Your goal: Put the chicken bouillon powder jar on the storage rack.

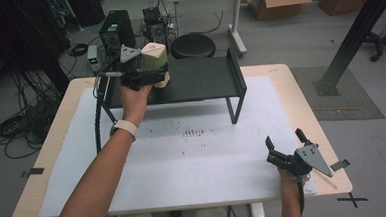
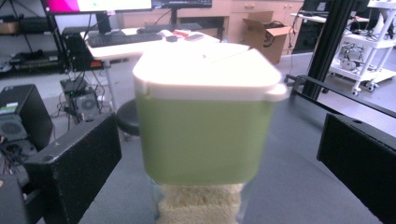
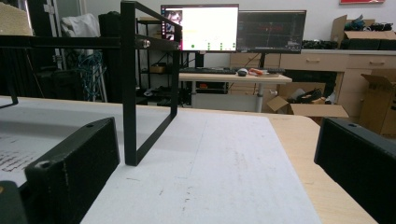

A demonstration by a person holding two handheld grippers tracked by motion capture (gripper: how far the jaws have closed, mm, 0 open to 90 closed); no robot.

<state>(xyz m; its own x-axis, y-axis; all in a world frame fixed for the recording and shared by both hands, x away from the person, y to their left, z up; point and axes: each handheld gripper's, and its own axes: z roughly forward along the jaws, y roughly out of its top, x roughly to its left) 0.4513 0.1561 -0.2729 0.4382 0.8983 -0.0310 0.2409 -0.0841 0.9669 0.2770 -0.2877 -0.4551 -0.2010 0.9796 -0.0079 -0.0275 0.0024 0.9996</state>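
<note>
Green container [image 1: 155, 62], white lid, upright on black shelf [image 1: 204, 78]; grains inside.

The white sheet [image 1: 183, 154] on the table [image 1: 300, 83] lies flat and bare in the middle, so a hand can slide across it. At the back stands a black rack [image 1: 199, 78]. Its thin legs [image 3: 130, 93] block the way, but there is open room under its shelf. A green container [image 1: 155, 58] fills the shelf's left end; the right end is free.
</note>
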